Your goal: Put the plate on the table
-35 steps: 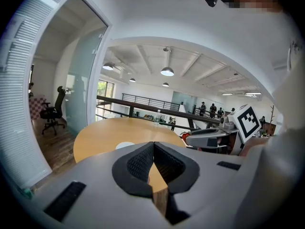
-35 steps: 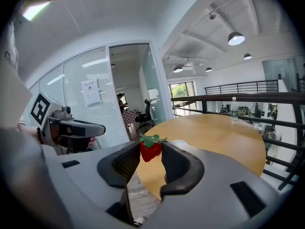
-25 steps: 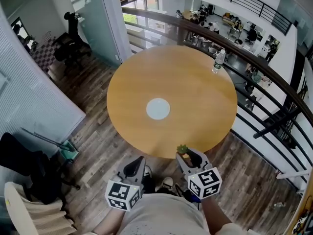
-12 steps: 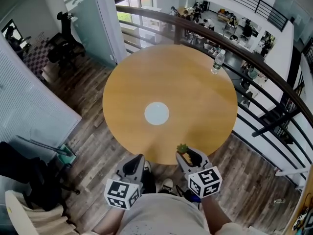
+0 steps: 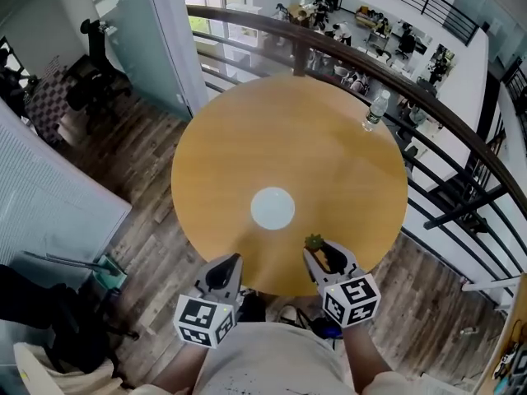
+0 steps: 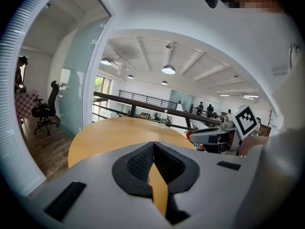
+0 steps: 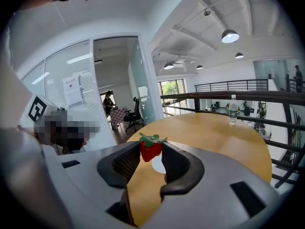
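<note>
1. White plate (image 5: pixel 272 207) lies flat near the middle of the round wood table (image 5: pixel 346 163).
2. Right gripper (image 5: pixel 327 255) pinches a red strawberry (image 7: pixel 150 150) over the table's near edge.
3. Left gripper (image 5: pixel 224 271) has its jaws closed on nothing.
4. Bottle (image 5: pixel 375 110) stands at the far right edge; its label is too small to read.

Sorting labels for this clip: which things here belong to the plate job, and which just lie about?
Job: small white round plate; round wooden table; right gripper, shut on a red strawberry; left gripper, shut, empty.
Lying about: clear plastic water bottle; black office chair.
</note>
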`<state>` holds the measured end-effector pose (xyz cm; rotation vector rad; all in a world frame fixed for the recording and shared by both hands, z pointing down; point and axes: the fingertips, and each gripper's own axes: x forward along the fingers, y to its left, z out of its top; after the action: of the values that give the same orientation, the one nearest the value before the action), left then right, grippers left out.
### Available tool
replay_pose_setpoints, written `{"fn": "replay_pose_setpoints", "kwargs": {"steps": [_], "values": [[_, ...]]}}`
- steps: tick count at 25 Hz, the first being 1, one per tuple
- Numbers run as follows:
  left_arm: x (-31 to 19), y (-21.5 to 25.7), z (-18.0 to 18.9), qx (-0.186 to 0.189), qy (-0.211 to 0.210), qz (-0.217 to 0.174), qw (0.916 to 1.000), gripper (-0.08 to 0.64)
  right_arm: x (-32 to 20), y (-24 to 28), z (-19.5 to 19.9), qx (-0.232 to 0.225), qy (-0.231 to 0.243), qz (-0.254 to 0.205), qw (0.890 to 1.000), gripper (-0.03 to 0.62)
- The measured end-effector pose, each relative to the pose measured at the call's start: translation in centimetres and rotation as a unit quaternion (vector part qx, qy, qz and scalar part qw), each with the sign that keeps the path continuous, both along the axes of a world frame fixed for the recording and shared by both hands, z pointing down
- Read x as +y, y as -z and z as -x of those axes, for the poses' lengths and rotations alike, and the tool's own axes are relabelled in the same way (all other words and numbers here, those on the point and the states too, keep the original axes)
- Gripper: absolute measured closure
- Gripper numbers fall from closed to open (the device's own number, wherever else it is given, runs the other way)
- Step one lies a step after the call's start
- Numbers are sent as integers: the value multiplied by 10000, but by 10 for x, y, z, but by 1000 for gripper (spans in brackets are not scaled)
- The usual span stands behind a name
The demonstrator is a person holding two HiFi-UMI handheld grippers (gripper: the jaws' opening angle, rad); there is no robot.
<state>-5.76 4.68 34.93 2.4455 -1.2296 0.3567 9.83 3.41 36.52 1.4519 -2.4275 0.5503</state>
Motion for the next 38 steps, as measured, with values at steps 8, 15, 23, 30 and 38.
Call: {"fn": "replay_pose_setpoints", "kwargs": {"steps": [8, 15, 23, 30, 38], "values": [[-51, -5, 19, 73, -407, 5, 9991, 537, -42, -1, 20, 106, -351, 2, 9993, 437], [-69, -4, 15, 53, -731, 114, 9972, 537, -53, 2, 25, 201, -512, 89, 9984, 437], [-77, 3, -3, 138, -742, 146, 9970, 537, -59, 7, 14, 243, -427, 147, 9987, 437], [-81, -3, -16, 132, -558, 219, 9981, 538, -68, 0, 4, 251, -218, 220, 9992, 437], [-92, -12, -21, 150, -410, 286, 9986, 538, -91, -13, 5, 276, -14, 327, 9991, 437]]}}
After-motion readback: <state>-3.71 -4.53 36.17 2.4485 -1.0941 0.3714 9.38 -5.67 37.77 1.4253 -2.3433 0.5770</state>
